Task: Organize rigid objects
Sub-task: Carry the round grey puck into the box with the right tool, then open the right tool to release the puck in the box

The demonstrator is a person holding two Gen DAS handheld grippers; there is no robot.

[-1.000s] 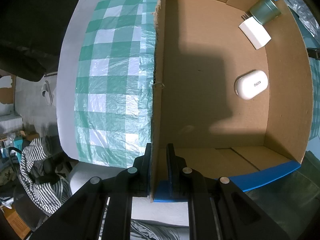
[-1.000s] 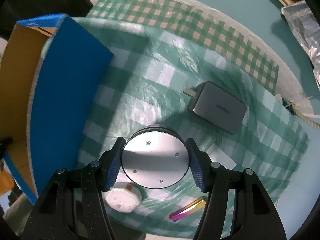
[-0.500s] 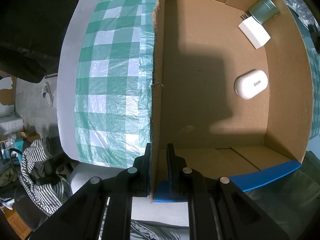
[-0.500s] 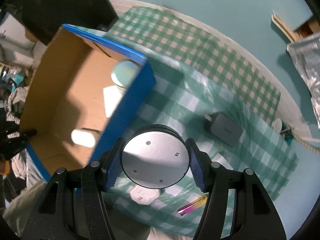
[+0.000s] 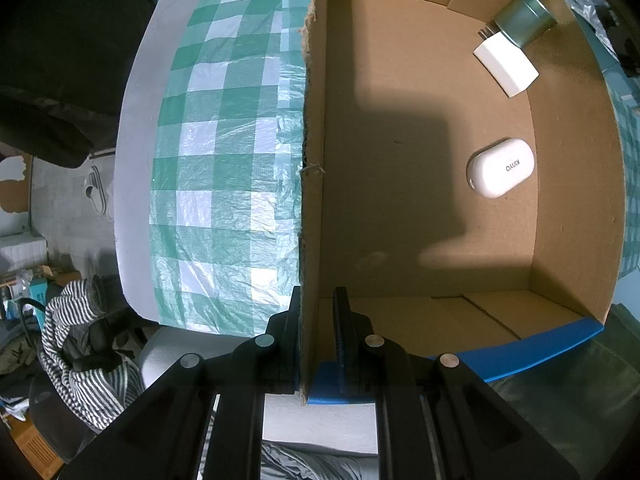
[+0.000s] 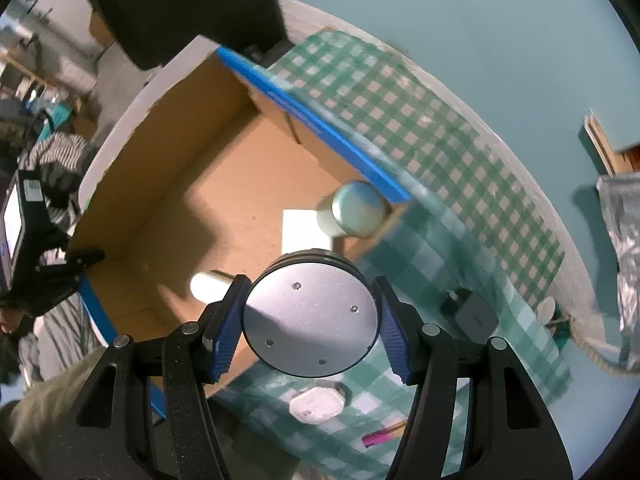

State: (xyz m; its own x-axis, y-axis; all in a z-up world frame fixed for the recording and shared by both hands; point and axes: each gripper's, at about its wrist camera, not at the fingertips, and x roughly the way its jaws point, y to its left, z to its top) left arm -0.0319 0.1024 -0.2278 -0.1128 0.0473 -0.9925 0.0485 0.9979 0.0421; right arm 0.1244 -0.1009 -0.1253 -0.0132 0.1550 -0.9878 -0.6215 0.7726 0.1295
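Observation:
My left gripper [image 5: 318, 320] is shut on the near wall of the cardboard box [image 5: 314, 160], one finger on each side. Inside the box lie a white oval case [image 5: 502, 167], a white charger [image 5: 506, 65] and a green tin [image 5: 524, 20]. My right gripper [image 6: 310, 316] is shut on a round silver disc [image 6: 310, 318], held in the air above the box's edge [image 6: 312, 120]. In that view the tin [image 6: 354, 210], the white charger [image 6: 304, 230] and the case [image 6: 210, 286] show in the box.
On the green checked tablecloth [image 6: 440, 152] outside the box lie a grey charger [image 6: 474, 316], a white octagonal object [image 6: 318, 404] and a pink iridescent stick [image 6: 382, 436]. A rope [image 6: 596, 354] and foil [image 6: 624, 220] lie at the right. Striped clothing [image 5: 76, 332] lies beyond the table edge.
My right gripper has lifted the silver disc off the cloth and carried it left, up over the box. The left gripper and the box have stayed put.

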